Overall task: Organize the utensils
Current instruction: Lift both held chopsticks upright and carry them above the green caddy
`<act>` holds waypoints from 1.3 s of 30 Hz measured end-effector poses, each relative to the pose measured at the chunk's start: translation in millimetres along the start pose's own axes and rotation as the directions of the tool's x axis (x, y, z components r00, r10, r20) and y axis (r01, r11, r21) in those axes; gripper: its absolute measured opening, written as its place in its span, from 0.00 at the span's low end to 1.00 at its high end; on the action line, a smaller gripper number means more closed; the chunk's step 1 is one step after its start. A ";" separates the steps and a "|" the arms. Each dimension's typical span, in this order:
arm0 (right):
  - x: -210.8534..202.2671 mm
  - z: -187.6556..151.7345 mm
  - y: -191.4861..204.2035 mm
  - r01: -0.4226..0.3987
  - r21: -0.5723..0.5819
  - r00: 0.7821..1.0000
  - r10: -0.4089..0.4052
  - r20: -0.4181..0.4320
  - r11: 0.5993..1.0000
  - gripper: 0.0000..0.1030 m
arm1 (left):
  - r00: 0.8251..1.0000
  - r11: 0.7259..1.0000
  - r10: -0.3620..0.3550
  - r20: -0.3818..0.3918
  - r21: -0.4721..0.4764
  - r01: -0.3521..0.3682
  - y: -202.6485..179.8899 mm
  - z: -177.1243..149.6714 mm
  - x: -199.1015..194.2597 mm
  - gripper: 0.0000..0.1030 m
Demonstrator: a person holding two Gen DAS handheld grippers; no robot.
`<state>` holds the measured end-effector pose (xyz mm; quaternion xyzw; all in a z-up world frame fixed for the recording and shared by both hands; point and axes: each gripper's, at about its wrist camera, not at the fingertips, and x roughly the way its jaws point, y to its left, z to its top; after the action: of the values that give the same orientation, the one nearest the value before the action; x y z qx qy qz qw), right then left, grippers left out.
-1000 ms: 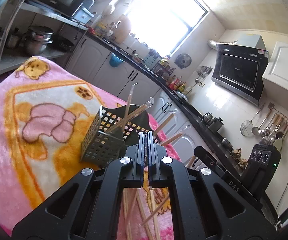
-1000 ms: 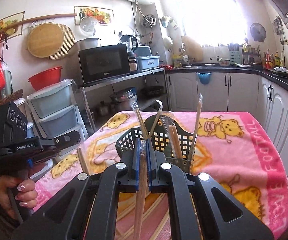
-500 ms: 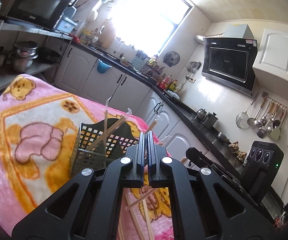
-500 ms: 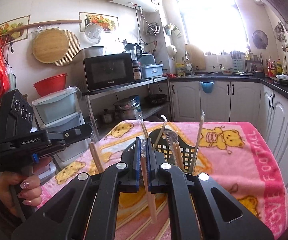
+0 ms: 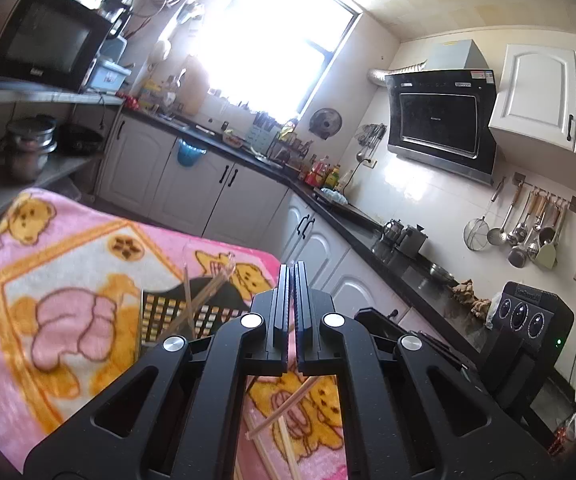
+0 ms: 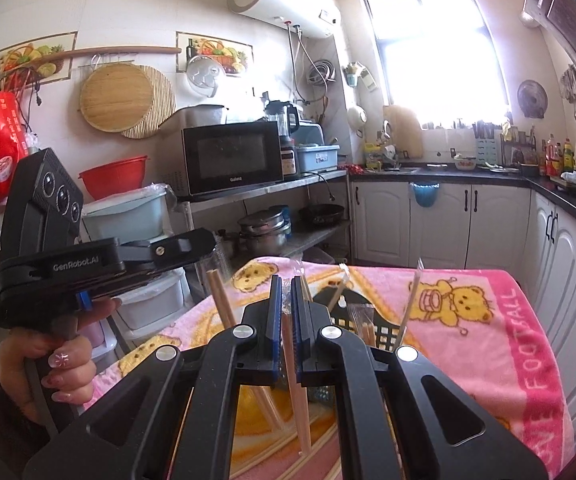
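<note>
Left wrist view first: the left gripper [image 5: 292,276] had its jaws pressed together at lower centre. No chopstick showed at the tips from this side, so what they pinched could not be told here. The black mesh holder [image 5: 179,316] sat at lower left of the frame on the pink bear blanket [image 5: 67,264], just left of and beyond the fingertips, with wrapped chopsticks [image 5: 203,296] leaning out of it up and to the right. Loose chopsticks [image 5: 283,408] lay on the blanket at bottom centre, seen through the gripper frame. The other gripper's body filled the lower right.

Right wrist view: the right gripper [image 6: 284,292] was clamped narrow on one wrapped chopstick [image 6: 294,364], its long axis near upright, hanging down below the pads with its lower end above the blanket. The holder [image 6: 372,320] stood just right of and beyond the jaws, at centre right, several sticks already upright in it. At left a hand [image 6: 53,364] gripped the left gripper's handle, and a pair of chopsticks [image 6: 219,300] rose slanting below that gripper's nose, so it probably held them.

Judged from this, the right gripper was the nearer to the holder; its stick needed carrying rightward and forward over the rim, kept upright, then lowering.
</note>
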<state>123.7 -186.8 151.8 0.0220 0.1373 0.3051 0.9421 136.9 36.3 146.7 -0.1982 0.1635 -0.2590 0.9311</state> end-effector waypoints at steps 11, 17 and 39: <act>3.4 28.0 4.7 -0.012 -0.035 0.999 0.014 0.053 0.999 0.05 | 0.999 0.999 0.004 0.053 0.044 -0.006 -6.3 36.9 3.1 0.01; 5.2 46.1 6.4 0.000 -0.063 0.996 0.006 0.094 0.998 0.05 | 0.996 0.999 0.013 0.087 0.051 -0.018 -5.8 57.8 6.5 0.01; 46.7 89.3 3.6 0.064 -0.130 0.982 -0.039 0.184 0.989 0.05 | 0.992 0.994 0.106 0.073 0.028 -0.108 26.2 73.2 38.6 0.01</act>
<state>182.2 -152.9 226.7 -0.0177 0.0307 0.2860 0.9576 209.0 56.6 190.6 -0.1833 0.1366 -0.2039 0.9519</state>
